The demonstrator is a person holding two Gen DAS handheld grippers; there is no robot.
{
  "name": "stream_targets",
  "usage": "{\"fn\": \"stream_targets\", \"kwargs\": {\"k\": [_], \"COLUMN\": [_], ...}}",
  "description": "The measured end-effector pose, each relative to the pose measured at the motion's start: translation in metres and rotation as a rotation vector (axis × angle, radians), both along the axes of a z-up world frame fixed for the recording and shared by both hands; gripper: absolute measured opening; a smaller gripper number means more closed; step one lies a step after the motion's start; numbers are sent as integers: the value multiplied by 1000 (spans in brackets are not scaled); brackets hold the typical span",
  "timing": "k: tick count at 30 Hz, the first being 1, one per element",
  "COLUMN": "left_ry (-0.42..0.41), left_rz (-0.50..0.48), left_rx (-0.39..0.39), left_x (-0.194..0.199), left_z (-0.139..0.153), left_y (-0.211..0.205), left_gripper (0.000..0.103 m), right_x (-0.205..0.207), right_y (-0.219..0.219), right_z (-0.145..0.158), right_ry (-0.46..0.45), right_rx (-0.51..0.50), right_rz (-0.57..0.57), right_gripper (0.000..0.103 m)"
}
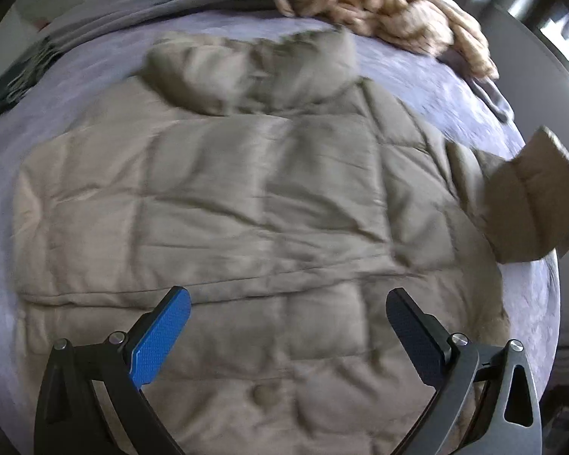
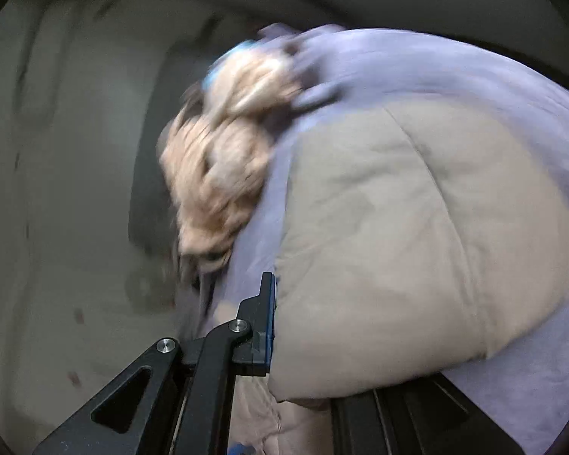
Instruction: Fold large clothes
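Observation:
A beige quilted hooded jacket (image 1: 246, 197) lies spread flat, back up, on a lilac bed sheet (image 1: 76, 76), hood toward the far side. My left gripper (image 1: 288, 303) is open and empty above the jacket's lower hem. One jacket sleeve (image 1: 527, 208) is lifted at the right edge. In the right wrist view my right gripper (image 2: 280, 326) is shut on that puffy beige sleeve (image 2: 417, 250); only its left finger (image 2: 265, 326) shows, the other is hidden behind the fabric. The view is blurred.
A tan fluffy knit garment (image 1: 390, 3) and a grey cloth (image 1: 151, 11) lie at the far edge of the bed; the knit also shows in the right wrist view (image 2: 223, 159). A dark patterned item (image 1: 22, 72) lies at the left. The floor (image 2: 57, 227) is beyond the bed.

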State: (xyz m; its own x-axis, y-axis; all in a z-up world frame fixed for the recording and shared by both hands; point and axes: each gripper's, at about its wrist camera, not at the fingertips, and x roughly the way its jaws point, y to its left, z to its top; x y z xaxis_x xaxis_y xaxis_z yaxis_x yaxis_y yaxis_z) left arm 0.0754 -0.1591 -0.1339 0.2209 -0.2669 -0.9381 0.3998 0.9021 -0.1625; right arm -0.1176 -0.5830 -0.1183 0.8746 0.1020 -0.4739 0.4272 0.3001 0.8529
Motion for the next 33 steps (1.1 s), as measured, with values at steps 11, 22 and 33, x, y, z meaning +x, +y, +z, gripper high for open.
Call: {"fn": "stream_targets", "kwargs": {"k": [11, 22, 33], "left_ry": [-8, -9, -42], "left_rz": [133, 178, 180], "left_rx": [-4, -5, -67], "left_x": [30, 50, 72], "left_z": [-4, -20, -13], "left_y": [103, 141, 133], "left_gripper": [103, 103, 103], "right_x": [170, 185, 130], "right_y": [227, 288, 204], "right_z": [45, -66, -33], "right_ry": [118, 393, 274], "right_rx": [-474, -370, -138], "right_rz": [561, 661, 330], "right_gripper": [7, 16, 72]}}
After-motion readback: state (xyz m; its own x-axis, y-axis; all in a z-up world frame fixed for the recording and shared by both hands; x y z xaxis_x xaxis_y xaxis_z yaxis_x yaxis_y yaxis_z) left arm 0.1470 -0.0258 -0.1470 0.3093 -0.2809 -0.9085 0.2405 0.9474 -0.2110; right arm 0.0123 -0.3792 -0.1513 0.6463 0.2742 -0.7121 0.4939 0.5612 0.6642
